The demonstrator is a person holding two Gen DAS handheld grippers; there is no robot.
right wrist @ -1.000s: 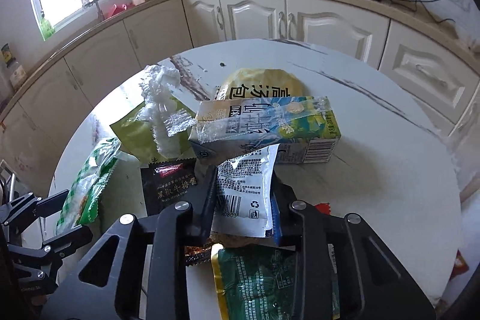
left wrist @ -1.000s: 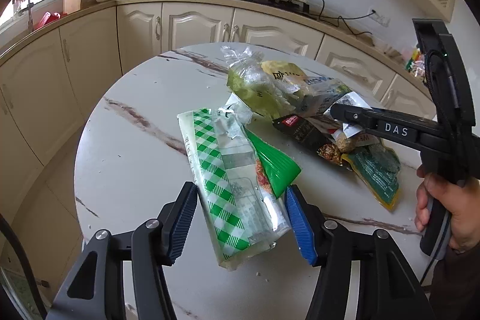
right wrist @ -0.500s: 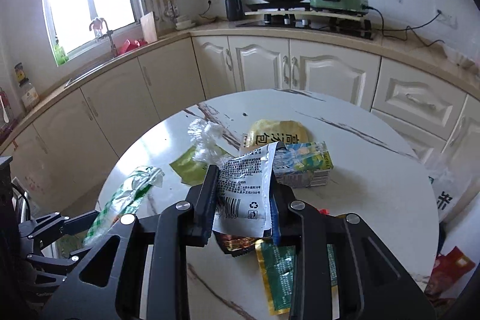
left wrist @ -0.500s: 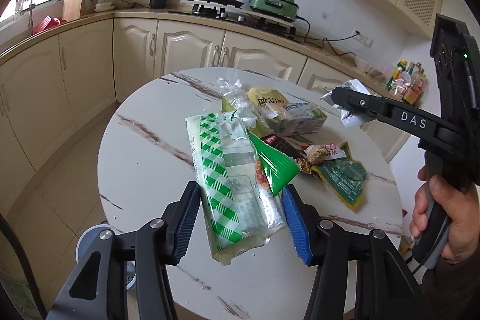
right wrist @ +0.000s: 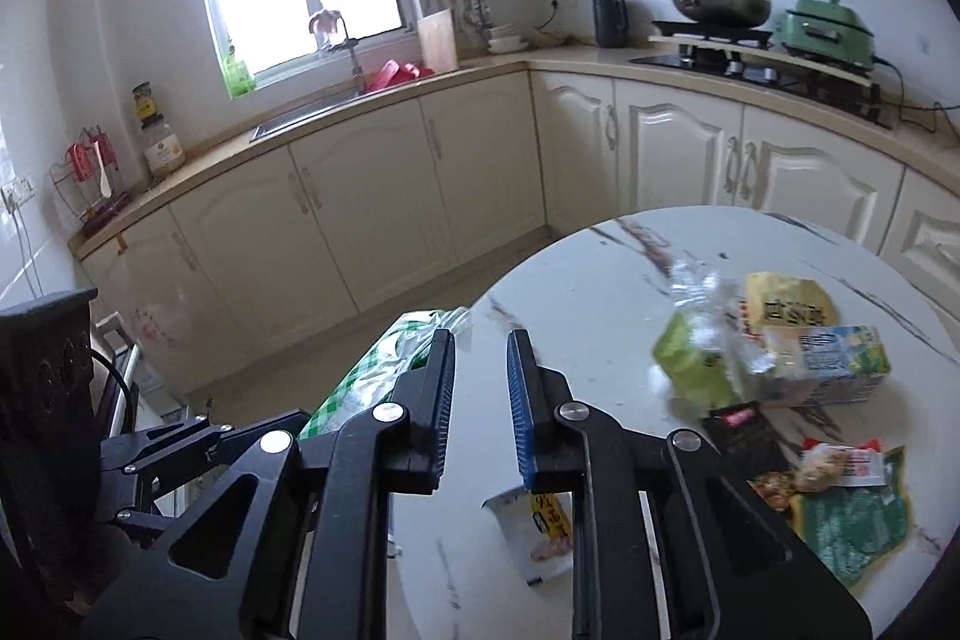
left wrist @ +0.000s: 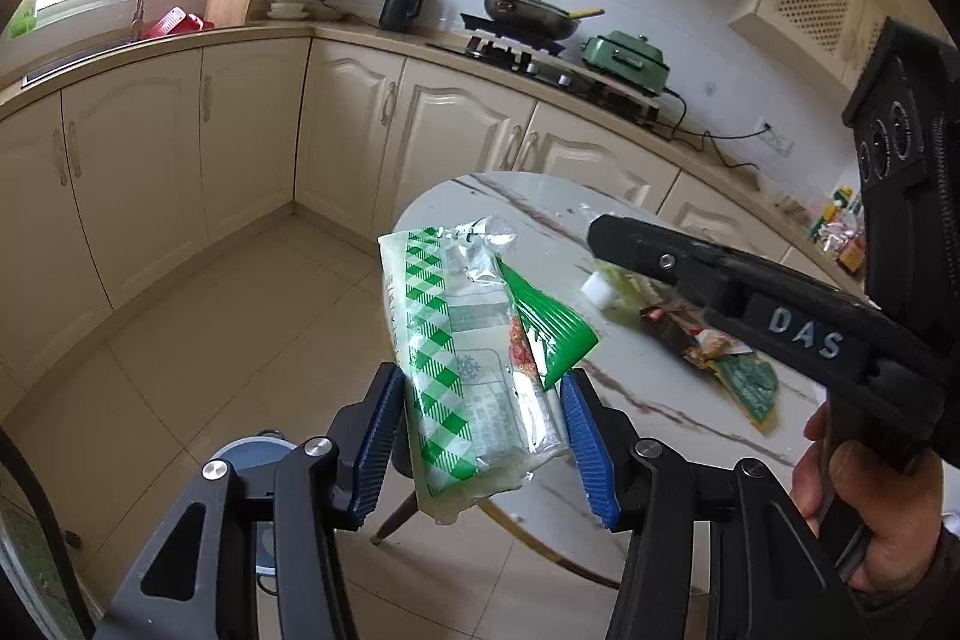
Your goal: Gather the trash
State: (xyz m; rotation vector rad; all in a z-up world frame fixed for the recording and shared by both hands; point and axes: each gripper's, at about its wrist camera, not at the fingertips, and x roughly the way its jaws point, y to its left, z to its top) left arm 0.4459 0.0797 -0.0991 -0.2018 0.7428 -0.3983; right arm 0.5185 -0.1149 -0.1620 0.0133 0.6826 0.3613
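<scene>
Two items tracked: green-checked packet (left wrist: 444, 340) is clamped in the left hand-held gripper (left wrist: 480, 375), held past the counter (left wrist: 540, 214) edge, presumably for binning; right hand-held gripper (right wrist: 480, 340) is closing on nothing, white wrapper (right wrist: 528, 532) seen beneath.

White wrapper (right wrist: 534, 538) under the right claw (right wrist: 480, 400), mostly hidden.

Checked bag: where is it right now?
Left wrist view, centre: the checked bag sits clamped between the left gripper's pads, held in the air by the table's left edge.
</scene>
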